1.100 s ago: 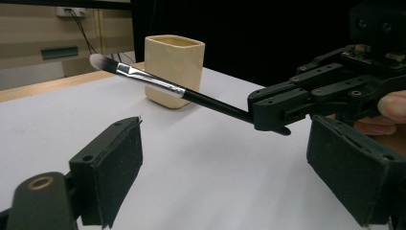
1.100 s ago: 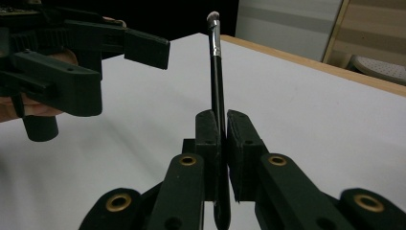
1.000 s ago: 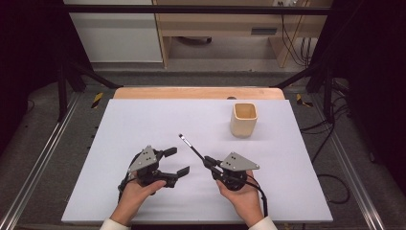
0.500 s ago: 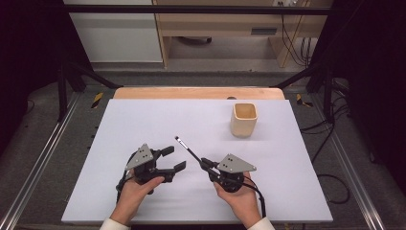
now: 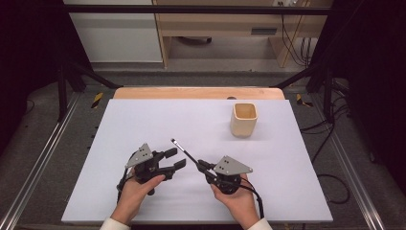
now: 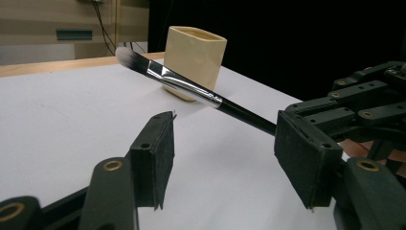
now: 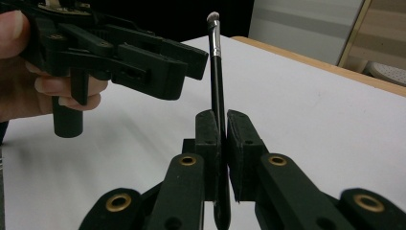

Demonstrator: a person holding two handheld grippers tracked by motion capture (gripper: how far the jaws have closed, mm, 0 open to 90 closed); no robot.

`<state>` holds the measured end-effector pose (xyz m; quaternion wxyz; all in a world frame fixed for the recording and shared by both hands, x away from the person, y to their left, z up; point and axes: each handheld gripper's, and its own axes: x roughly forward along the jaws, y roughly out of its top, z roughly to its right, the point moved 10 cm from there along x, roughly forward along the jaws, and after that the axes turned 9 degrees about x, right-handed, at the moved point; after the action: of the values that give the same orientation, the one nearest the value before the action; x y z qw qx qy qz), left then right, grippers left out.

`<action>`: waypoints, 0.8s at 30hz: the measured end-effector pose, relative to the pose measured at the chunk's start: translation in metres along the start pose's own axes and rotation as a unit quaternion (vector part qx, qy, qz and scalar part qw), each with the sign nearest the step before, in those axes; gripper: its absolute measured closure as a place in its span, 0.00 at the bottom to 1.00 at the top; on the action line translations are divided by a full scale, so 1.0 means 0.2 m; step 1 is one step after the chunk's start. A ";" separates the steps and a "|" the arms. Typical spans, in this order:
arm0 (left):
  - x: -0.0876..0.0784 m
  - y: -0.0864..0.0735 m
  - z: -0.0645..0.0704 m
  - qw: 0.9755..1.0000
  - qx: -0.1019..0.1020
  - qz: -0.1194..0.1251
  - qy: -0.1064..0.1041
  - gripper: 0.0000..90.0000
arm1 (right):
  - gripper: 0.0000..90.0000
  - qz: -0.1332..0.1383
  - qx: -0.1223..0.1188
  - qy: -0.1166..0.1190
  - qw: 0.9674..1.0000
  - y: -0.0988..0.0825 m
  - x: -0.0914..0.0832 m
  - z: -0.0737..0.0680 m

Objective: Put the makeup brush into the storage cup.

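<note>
Lying white and bare across the middle, bench (image 5: 143,120); standing upright near its far right corner, cream cup (image 5: 243,120). Hovering low at the near edge, left gripper (image 5: 174,158), fingers (image 6: 155,155) half apart, just narrowing, nothing between them. Facing it just beside, right gripper (image 5: 202,166), fingers (image 7: 210,139) clamping the brush (image 5: 184,152), bristle tip slanting up above the bench.

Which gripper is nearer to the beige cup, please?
The right. The right gripper, shut on the brush, sits in front of the cup and to its left; the left gripper is farther left.
</note>
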<state>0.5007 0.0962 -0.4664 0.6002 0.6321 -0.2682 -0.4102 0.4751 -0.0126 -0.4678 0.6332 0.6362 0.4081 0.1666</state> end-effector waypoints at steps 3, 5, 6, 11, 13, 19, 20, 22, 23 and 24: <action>0.01 -0.01 0.00 1.000 -0.004 -0.004 0.000 0.47 | 0.93 0.000 -0.003 0.003 1.000 0.00 0.00 -0.01; 0.01 -0.01 0.00 1.000 -0.009 -0.005 -0.002 0.48 | 0.93 0.000 -0.004 0.003 1.000 0.00 0.01 -0.01; 0.01 -0.01 0.00 1.000 -0.010 -0.005 -0.003 0.49 | 0.93 -0.001 -0.003 0.004 1.000 0.00 0.01 -0.01; 0.01 -0.01 0.00 1.000 -0.019 -0.002 -0.006 0.54 | 0.93 -0.004 -0.005 0.006 1.000 -0.01 0.02 -0.02; 0.01 -0.01 0.00 1.000 -0.018 -0.003 -0.005 0.55 | 0.93 -0.005 -0.005 0.006 1.000 -0.01 0.02 -0.02; 0.02 -0.02 0.00 1.000 -0.015 -0.008 -0.005 0.56 | 0.93 -0.006 -0.005 0.008 1.000 -0.02 0.03 -0.03; 0.02 -0.02 0.00 1.000 -0.014 -0.009 -0.005 0.56 | 0.93 -0.006 -0.005 0.008 1.000 -0.02 0.03 -0.03; 0.01 -0.02 0.00 1.000 -0.016 -0.006 -0.004 0.56 | 0.93 -0.009 -0.006 0.008 1.000 -0.02 0.03 -0.03; 0.01 -0.02 0.00 1.000 -0.017 -0.006 -0.003 0.56 | 0.93 -0.009 -0.006 0.008 1.000 -0.02 0.03 -0.03; 0.01 -0.02 0.00 1.000 -0.018 -0.005 -0.002 0.56 | 0.93 -0.010 -0.005 0.008 1.000 -0.03 0.03 -0.03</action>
<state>0.5022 0.0947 -0.4701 0.6086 0.6219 -0.2590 -0.4193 0.4724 -0.0044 -0.4739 0.6348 0.6276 0.4185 0.1673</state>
